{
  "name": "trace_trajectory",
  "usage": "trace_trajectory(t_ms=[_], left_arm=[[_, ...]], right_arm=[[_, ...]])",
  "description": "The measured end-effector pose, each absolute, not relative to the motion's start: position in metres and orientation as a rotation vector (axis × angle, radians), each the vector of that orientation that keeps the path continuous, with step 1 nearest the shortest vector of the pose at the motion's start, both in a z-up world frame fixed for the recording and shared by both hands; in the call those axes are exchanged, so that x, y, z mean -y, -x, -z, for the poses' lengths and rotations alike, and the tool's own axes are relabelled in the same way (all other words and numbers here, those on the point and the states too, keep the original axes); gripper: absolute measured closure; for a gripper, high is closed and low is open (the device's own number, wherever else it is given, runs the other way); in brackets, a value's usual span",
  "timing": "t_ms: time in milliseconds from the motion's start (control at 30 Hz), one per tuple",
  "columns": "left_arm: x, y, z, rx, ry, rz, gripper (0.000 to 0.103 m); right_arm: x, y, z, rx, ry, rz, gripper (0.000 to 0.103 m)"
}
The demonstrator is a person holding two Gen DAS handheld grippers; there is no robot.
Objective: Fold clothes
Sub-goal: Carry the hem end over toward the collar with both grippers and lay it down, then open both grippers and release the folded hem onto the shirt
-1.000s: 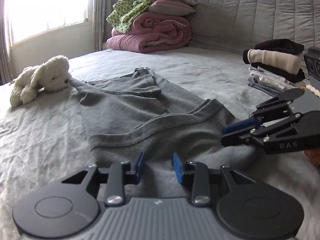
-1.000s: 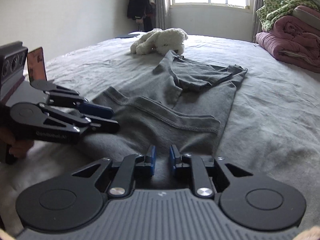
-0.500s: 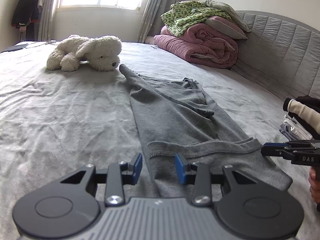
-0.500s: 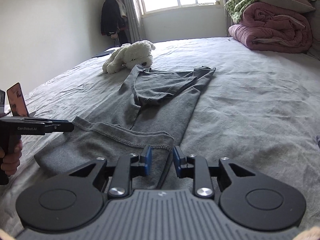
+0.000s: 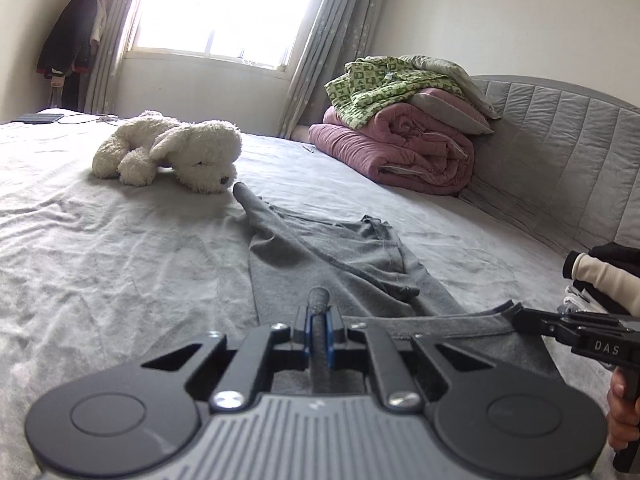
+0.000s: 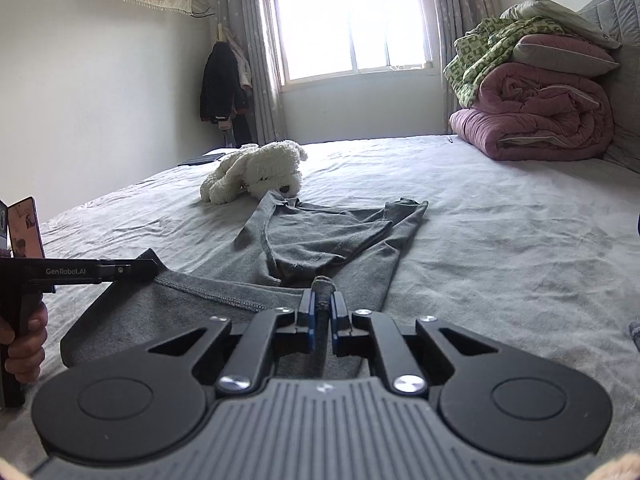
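Now your left gripper (image 5: 318, 334) and right gripper (image 6: 322, 314) have just closed, each pinching a hem corner of the grey shirt (image 6: 320, 236) lying toward twelve o'clock on the bed (image 6: 500, 240). Next, lift both corners evenly toward the collar.

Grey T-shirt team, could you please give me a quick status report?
Left tongs and right tongs just closed, each pinching the hem. Grey T-shirt half-folded on bed. Plush dog touches its far end.

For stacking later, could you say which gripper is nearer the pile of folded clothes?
Right. The right gripper is just beside the pile; the left gripper is farther across. Both just closed on the shirt hem.
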State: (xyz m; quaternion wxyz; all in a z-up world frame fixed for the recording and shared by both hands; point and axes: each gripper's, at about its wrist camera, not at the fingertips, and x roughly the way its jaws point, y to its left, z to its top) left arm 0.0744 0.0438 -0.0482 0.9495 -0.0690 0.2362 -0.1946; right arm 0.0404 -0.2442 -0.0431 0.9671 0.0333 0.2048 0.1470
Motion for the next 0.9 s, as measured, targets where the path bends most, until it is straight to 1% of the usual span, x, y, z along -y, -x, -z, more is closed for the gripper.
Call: trace_trajectory(t_ms=[133, 233, 300, 367, 400, 467, 500, 633, 800, 833, 867, 900], left_arm=[[-0.034, -0.087, 0.065, -0.564, 0.09, 0.361, 0.092], [-0.039, -0.09, 0.066, -0.577, 0.118, 0.359, 0.088], [-0.041, -0.088, 0.062, -0.574, 0.122, 0.35, 0.083], [-0.039, -0.083, 0.054, -0.557, 0.103, 0.332, 0.067], [-0.039, -0.08, 0.05, -0.544, 0.095, 0.332, 0.064], [-0.036, -0.069, 0.039, -0.505, 0.084, 0.374, 0.059], [-0.033, -0.064, 0.034, -0.489, 0.073, 0.406, 0.058], [-0.016, -0.042, 0.031, -0.473, -0.008, 0.587, 0.057], [-0.003, -0.025, 0.047, -0.515, -0.164, 0.723, 0.057], [-0.006, -0.024, 0.052, -0.513, -0.192, 0.726, 0.057], [-0.01, -0.022, 0.056, -0.51, -0.22, 0.728, 0.054], [-0.013, -0.021, 0.061, -0.508, -0.248, 0.731, 0.052]], right_arm=[[0.241, -0.06, 0.066, -0.543, -0.059, -0.286, 0.094], [0.239, -0.06, 0.064, -0.556, -0.057, -0.283, 0.093], [0.237, -0.056, 0.059, -0.549, -0.048, -0.279, 0.086], [0.235, -0.052, 0.054, -0.542, -0.04, -0.275, 0.083], [0.234, -0.05, 0.052, -0.539, -0.035, -0.272, 0.081], [0.232, -0.043, 0.044, -0.518, -0.029, -0.287, 0.066], [0.231, -0.039, 0.04, -0.507, -0.026, -0.296, 0.064], [0.216, -0.021, 0.028, -0.484, -0.013, -0.464, 0.064], [0.196, -0.008, 0.046, -0.549, 0.121, -0.55, 0.064], [0.196, -0.007, 0.052, -0.57, 0.147, -0.551, 0.065], [0.201, -0.006, 0.057, -0.575, 0.168, -0.552, 0.07], [0.208, -0.005, 0.062, -0.575, 0.188, -0.554, 0.072]])
